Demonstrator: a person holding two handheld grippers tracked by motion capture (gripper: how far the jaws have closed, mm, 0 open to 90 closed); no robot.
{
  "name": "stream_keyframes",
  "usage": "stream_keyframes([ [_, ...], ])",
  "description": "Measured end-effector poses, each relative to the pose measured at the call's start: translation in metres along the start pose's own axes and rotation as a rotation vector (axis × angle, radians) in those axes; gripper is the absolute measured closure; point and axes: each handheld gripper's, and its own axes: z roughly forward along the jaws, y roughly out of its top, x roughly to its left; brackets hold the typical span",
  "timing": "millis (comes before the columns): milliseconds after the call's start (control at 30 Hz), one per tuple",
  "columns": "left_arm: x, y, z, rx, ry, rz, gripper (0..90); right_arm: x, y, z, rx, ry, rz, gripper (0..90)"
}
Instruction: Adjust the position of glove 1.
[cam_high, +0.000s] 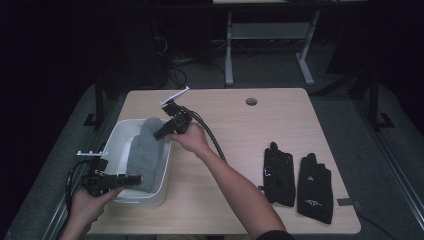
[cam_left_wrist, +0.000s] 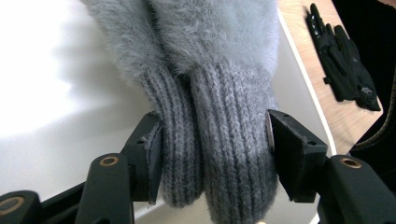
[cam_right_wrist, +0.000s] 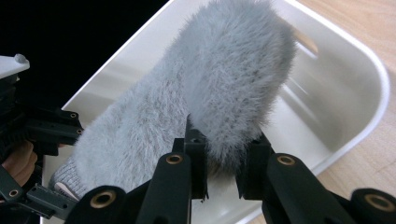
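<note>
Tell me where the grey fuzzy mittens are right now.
In the high view the grey mittens lie in the white tub at the table's left, left tongs around their knitted cuffs and right tongs pinching the fuzzy tips.

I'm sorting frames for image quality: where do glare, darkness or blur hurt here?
High view: room dark, table evenly lit, black gloves lose detail. Left gripper view: bin wall blown out white, grey mittens sharp. Right gripper view: streaky blur on the white bin interior, black background.

Pair of black fabric gloves (cam_high: 297, 180) lies flat on light wood-grain tabletop (cam_high: 235, 125), well to right of both claws; round cable hole (cam_high: 251, 101) beyond right claw.
</note>
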Motion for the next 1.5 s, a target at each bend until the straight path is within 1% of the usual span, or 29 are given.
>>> stream_keyframes([
  [133, 0.003, -0.001, 0.000, 0.008, 0.012, -0.006, 40.6, 0.001, 0.000, 0.003, 0.006, -0.002, -0.004, 76.9],
  [167, 0.004, -0.002, 0.001, 0.010, 0.016, -0.016, 40.6, 0.001, 0.000, 0.005, 0.011, 0.002, -0.005, 76.9],
  [267, 0.004, -0.002, 0.000, 0.017, 0.023, -0.015, 40.5, 0.001, 0.000, 0.006, 0.014, 0.001, -0.006, 77.0],
  [333, 0.005, -0.002, 0.000, 0.020, 0.025, -0.018, 38.6, 0.001, 0.000, 0.008, 0.017, 0.002, -0.007, 76.9],
  [367, 0.005, -0.002, 0.000, 0.026, 0.040, -0.013, 36.5, 0.001, 0.000, 0.009, 0.016, 0.001, -0.008, 76.9],
  [400, 0.005, -0.002, 0.000, 0.026, 0.040, -0.013, 34.2, 0.001, 0.000, 0.009, 0.016, 0.001, -0.008, 76.9],
  [433, 0.004, -0.001, -0.001, 0.018, 0.065, -0.011, 32.1, 0.001, 0.000, 0.011, 0.017, -0.002, -0.014, 76.9],
  [467, 0.004, -0.001, -0.001, 0.018, 0.065, -0.011, 30.9, 0.001, 0.000, 0.011, 0.017, -0.002, -0.014, 76.9],
  [500, 0.003, -0.001, -0.003, 0.006, 0.090, -0.010, 30.3, 0.002, 0.000, 0.014, 0.018, -0.001, -0.018, 76.9],
  [567, 0.002, -0.001, -0.008, -0.024, 0.094, -0.001, 31.4, 0.004, 0.001, 0.018, 0.030, 0.000, -0.024, 76.9],
  [600, 0.002, -0.001, -0.008, -0.024, 0.094, -0.001, 31.3, 0.004, 0.001, 0.018, 0.030, 0.000, -0.024, 76.9],
  [633, 0.001, 0.001, -0.010, -0.023, 0.096, 0.015, 31.6, 0.006, 0.000, 0.023, 0.048, -0.020, -0.035, 76.9],
  [800, -0.001, 0.002, -0.011, -0.022, 0.099, 0.024, 32.0, 0.007, 0.000, 0.030, 0.056, -0.032, -0.045, 75.1],
  [833, -0.002, 0.003, -0.011, -0.027, 0.100, 0.033, 32.1, 0.009, 0.001, 0.031, 0.055, -0.036, -0.051, 71.5],
  [867, -0.002, 0.003, -0.011, -0.027, 0.100, 0.033, 32.3, 0.009, 0.001, 0.031, 0.055, -0.036, -0.051, 71.5],
  [900, -0.004, 0.004, -0.011, -0.042, 0.099, 0.034, 32.4, 0.010, 0.003, 0.031, 0.057, -0.051, -0.057, 69.1],
  [967, -0.004, 0.004, -0.012, -0.042, 0.100, 0.039, 32.5, 0.011, 0.004, 0.031, 0.055, -0.069, -0.068, 62.5],
  [1033, -0.004, 0.004, -0.012, -0.048, 0.098, 0.035, 32.5, 0.011, 0.005, 0.030, 0.052, -0.081, -0.070, 59.5],
  [1100, -0.006, 0.005, -0.014, -0.059, 0.103, 0.048, 32.5, 0.012, 0.007, 0.025, 0.030, -0.100, -0.071, 58.8],
  [1133, -0.006, 0.005, -0.014, -0.059, 0.103, 0.048, 32.4, 0.012, 0.007, 0.025, 0.030, -0.100, -0.071, 58.8],
  [1167, -0.007, 0.005, -0.014, -0.061, 0.100, 0.052, 32.5, 0.012, 0.009, 0.019, 0.013, -0.104, -0.064, 57.3],
  [1200, -0.007, 0.005, -0.015, -0.062, 0.107, 0.063, 32.4, 0.011, 0.010, 0.017, 0.003, -0.112, -0.077, 57.4],
  [1233, -0.007, 0.006, -0.015, -0.069, 0.104, 0.063, 32.4, 0.012, 0.010, 0.014, -0.003, -0.110, -0.071, 57.3],
  [1267, -0.007, 0.006, -0.015, -0.069, 0.104, 0.063, 32.4, 0.012, 0.010, 0.014, -0.003, -0.110, -0.071, 57.3],
  [1300, -0.008, 0.006, -0.016, -0.072, 0.105, 0.067, 32.5, 0.010, 0.010, 0.008, -0.013, -0.111, -0.070, 57.4],
  [1333, -0.008, 0.006, -0.016, -0.072, 0.105, 0.067, 32.4, 0.010, 0.010, 0.008, -0.013, -0.111, -0.070, 57.4],
  [1400, -0.010, 0.007, -0.016, -0.079, 0.103, 0.070, 32.4, 0.009, 0.010, -0.001, -0.016, -0.115, -0.075, 57.0],
  [1433, -0.011, 0.008, -0.016, -0.085, 0.102, 0.080, 32.4, 0.009, 0.010, -0.003, -0.018, -0.110, -0.068, 57.0],
  [1500, -0.012, 0.008, -0.017, -0.086, 0.101, 0.081, 32.4, 0.008, 0.009, -0.005, -0.021, -0.113, -0.073, 56.7],
])
